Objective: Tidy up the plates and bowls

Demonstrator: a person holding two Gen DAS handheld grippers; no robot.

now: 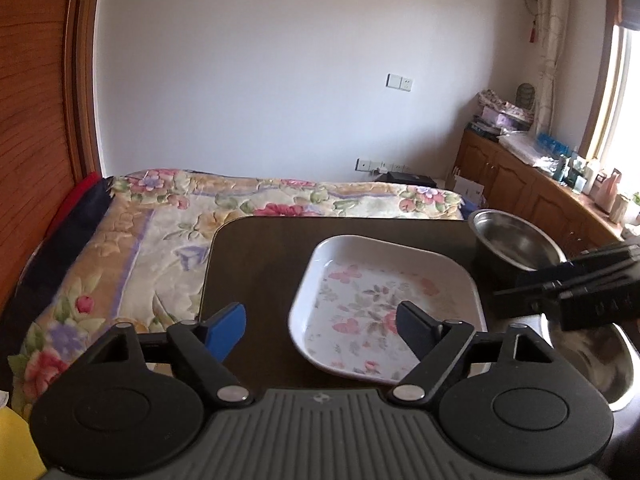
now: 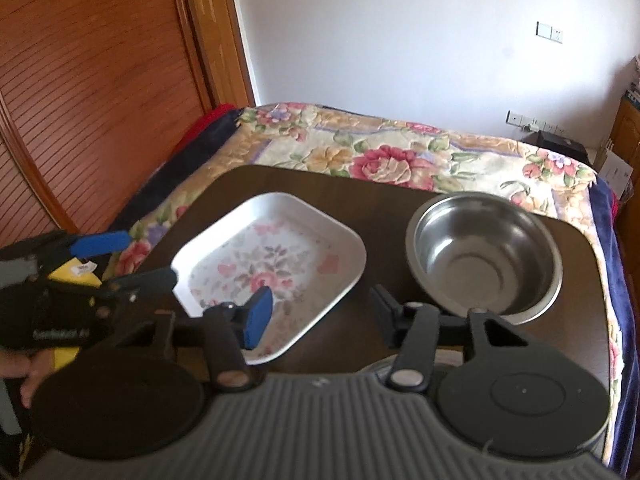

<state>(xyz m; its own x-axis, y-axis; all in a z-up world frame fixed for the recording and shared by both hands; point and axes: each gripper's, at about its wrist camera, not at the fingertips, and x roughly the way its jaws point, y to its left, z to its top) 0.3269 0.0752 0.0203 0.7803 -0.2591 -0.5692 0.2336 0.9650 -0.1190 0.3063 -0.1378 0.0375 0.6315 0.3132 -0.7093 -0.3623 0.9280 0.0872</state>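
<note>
Steel bowl [image 2: 484, 256] sits at the tabletop [image 2: 320, 184] far right corner, floral plate [image 2: 272, 272] beside it; both grippers [image 1: 320, 320] [image 2: 320, 308] hover, jaws open and empty, ready for stacking.

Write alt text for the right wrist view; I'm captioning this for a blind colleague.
The open right claw hovers over a dark table holding a floral rectangular plate and a steel bowl to its right. The open left claw reaches in from the left; a floral bedspread lies behind.

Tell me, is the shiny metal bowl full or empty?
Empty: the round stainless steel bowl shows only its bare shiny bottom.
</note>
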